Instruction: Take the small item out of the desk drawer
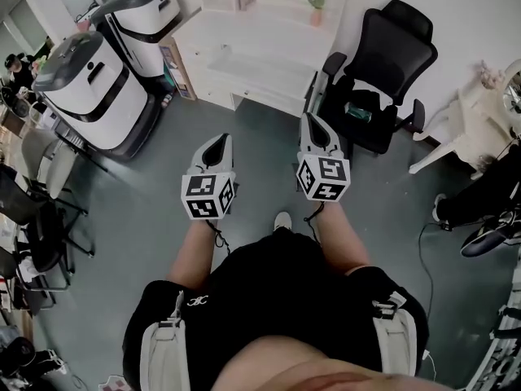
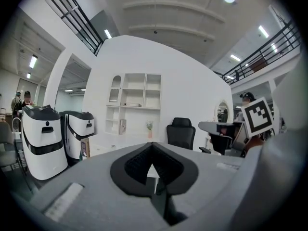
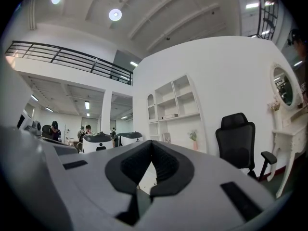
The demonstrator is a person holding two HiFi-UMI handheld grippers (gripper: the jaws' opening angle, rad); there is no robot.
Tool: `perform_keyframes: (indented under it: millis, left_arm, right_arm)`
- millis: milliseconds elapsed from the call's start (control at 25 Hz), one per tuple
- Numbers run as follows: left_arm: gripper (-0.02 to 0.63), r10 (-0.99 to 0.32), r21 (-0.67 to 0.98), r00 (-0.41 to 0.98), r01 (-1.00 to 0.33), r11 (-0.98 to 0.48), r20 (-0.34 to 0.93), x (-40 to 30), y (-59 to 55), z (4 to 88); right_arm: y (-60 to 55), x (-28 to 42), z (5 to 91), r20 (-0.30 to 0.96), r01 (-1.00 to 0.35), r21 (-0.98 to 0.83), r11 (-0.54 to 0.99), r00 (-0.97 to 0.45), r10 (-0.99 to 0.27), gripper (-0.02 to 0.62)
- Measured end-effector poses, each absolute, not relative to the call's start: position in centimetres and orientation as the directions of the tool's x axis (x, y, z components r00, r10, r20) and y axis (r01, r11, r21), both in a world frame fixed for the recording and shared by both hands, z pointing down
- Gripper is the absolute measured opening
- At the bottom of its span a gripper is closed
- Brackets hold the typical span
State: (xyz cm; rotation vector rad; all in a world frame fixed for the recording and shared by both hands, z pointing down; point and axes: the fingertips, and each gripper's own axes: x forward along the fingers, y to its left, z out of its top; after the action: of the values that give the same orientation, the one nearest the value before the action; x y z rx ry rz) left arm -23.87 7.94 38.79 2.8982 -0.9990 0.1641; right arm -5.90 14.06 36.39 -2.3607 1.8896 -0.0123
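The white desk [image 1: 254, 65] stands against the far wall with white shelves above it; its drawer fronts look closed, and no small item shows. I hold both grippers level in front of me over the grey floor, well short of the desk. My left gripper [image 1: 223, 141] has its jaws together with nothing between them, and the desk [image 2: 103, 147] shows beyond its tips [image 2: 153, 146] in the left gripper view. My right gripper [image 1: 313, 122] is shut and empty too, and its tips [image 3: 151, 143] point toward the desk and shelves.
A black office chair [image 1: 381, 68] stands right of the desk. Two large white and black machines [image 1: 91, 88] are at the left. Folding chairs [image 1: 37, 218] line the left edge. A white side table [image 1: 468, 129] and cables lie at the right. People stand far off at the left.
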Motion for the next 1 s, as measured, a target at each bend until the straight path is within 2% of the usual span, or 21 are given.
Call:
perform_keyframes:
  millis: [520,1000]
  left_arm:
    - [0.014,-0.616,0.031,0.772,-0.627,-0.778,0.159,-9.8,-1.1,38.3]
    - [0.015,-0.633,0.018,0.75,-0.647,-0.762,0.194,-4.6,-3.3,39.6]
  right_arm:
    - [4.0,8.2,36.4,-0.028,-0.976,-0.115,-0.186,0.19,-0.981,-0.002]
    - [0.5,12.6,39.0,0.02,-0.98,-0.142,-0.138,0.136,-0.99,-0.002]
